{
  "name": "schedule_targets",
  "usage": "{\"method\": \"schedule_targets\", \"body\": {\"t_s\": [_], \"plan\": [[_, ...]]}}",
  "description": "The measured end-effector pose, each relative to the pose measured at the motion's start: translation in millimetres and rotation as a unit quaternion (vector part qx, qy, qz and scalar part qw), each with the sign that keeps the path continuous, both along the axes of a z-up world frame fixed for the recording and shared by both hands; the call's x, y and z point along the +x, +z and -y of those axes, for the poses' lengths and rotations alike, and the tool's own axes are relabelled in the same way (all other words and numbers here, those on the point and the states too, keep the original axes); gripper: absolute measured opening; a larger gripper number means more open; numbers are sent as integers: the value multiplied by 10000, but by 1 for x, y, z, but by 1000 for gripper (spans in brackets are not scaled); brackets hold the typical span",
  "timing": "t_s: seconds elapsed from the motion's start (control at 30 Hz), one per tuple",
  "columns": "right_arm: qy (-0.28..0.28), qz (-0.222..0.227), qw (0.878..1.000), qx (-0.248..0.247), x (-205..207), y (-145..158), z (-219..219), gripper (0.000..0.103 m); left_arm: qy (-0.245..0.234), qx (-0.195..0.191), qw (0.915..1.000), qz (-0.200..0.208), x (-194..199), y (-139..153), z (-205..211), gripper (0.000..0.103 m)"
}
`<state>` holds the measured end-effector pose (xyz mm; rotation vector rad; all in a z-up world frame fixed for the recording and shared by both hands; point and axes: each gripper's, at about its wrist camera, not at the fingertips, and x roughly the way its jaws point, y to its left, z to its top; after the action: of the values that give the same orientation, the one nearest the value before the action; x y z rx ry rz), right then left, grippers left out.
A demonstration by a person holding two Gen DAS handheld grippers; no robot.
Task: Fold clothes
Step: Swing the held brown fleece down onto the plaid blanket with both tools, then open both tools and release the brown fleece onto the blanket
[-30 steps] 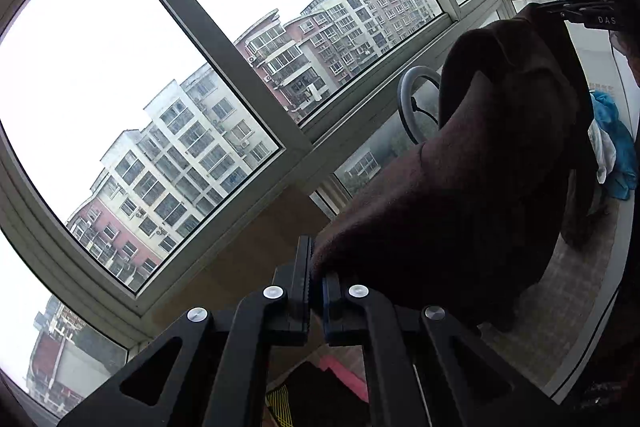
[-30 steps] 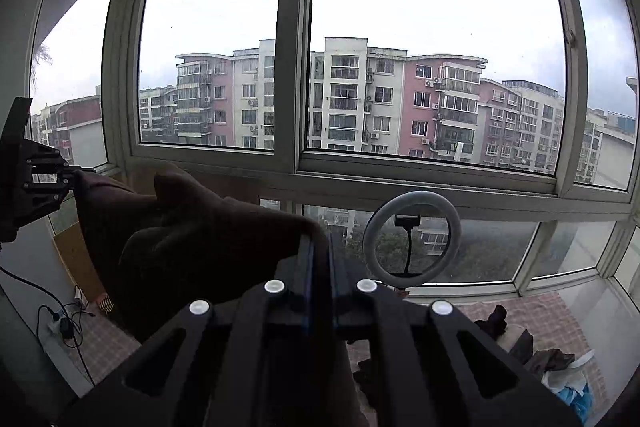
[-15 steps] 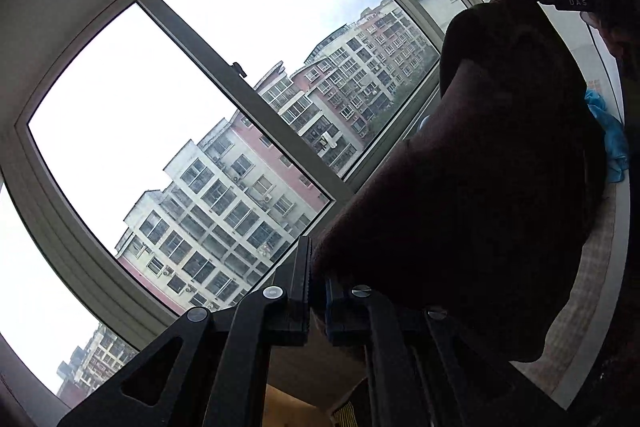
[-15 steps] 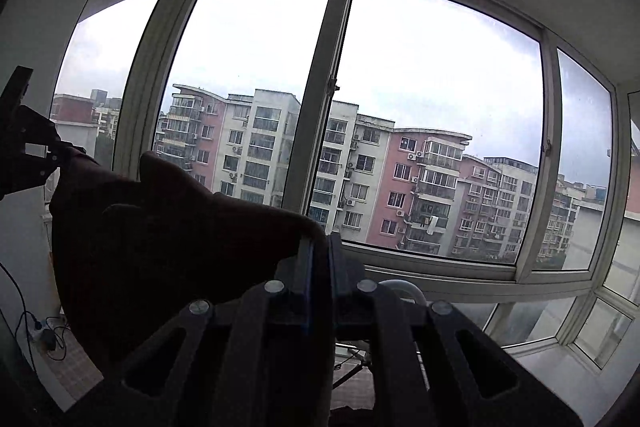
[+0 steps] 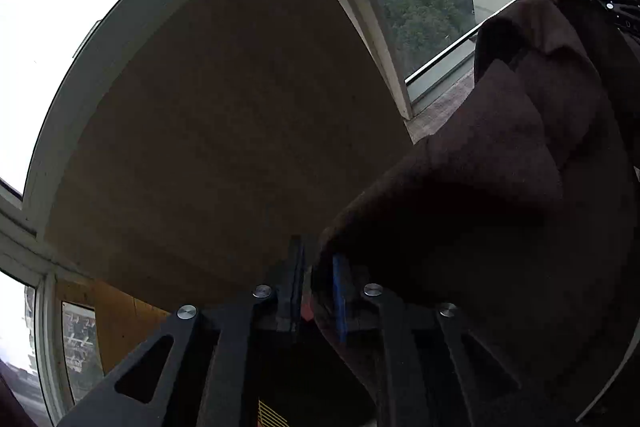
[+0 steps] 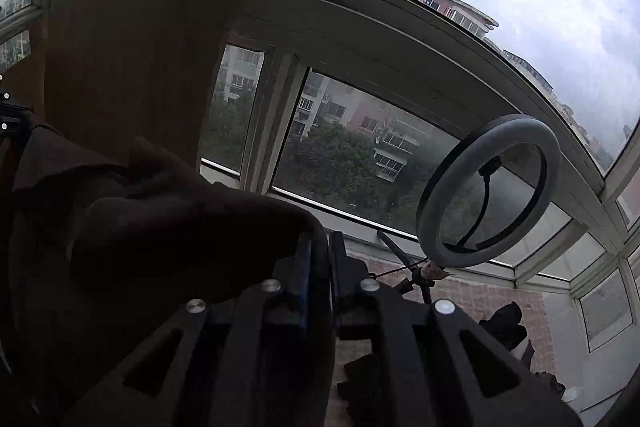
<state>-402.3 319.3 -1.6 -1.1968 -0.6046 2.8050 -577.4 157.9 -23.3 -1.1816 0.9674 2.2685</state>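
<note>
I had the left gripper point(image 5: 316, 287) pinched on one edge of the dark brown garment point(image 5: 500, 195), the cloth bunched between its fingers and hanging off to the right. My right gripper point(image 6: 318, 279) was pressed together on another edge of the same garment point(image 6: 168, 227), which draped away to the left, so the piece hung in the air between the two (sagging in loose folds rather than pulled flat). In the left view the right gripper showed small at the far right, touching the garment's far corner. A brown board point(image 5: 224, 131) leaned against the window frame point(image 6: 360, 27) on the left. A ring light point(image 6: 488, 187) stood on its stand by the far window, right of my right gripper, with dark clothes point(image 6: 504, 323) lying on the floor below it.
</note>
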Motion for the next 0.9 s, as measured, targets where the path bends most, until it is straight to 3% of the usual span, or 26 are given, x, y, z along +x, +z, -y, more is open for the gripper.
{"method": "schedule_targets", "body": {"t_s": [0.03,0.1,0.13,0.17,0.23,0.37,0.43,0.5,0.57,0.7,0.9], "plan": [[-68,441,9989,170,-21,-36,3,8,16,-29,9999,144,-2,-18,2,11],[26,1003,9949,-81,-14,-86,-5,9,49,-87,9990,431,-7,-53,7,12],[16,1053,9944,-79,-3,-97,-11,16,65,-116,9983,574,-10,-71,9,12],[3,1102,9939,-79,9,-109,-17,30,74,-138,9974,705,-10,-87,14,12],[-100,1174,9928,-196,38,-124,-44,51,-17,-87,9968,799,19,-90,46,13],[-307,1598,9841,-716,107,-160,-89,52,-31,299,9916,1257,91,-104,100,18],[-514,1755,9770,-1095,140,-174,-108,52,94,432,9871,1539,125,-121,121,29],[-758,1904,9673,-1494,171,-188,-125,52,282,540,9811,1838,157,-141,136,32],[-985,2032,9546,-1945,195,-201,-137,52,415,604,9791,1899,165,-151,137,32],[-1020,2259,9413,-2291,221,-222,-135,52,681,731,9742,2021,180,-170,137,35],[-832,2539,9386,-2181,229,-243,-116,52,1079,921,9651,2200,202,-200,139,39]]}}
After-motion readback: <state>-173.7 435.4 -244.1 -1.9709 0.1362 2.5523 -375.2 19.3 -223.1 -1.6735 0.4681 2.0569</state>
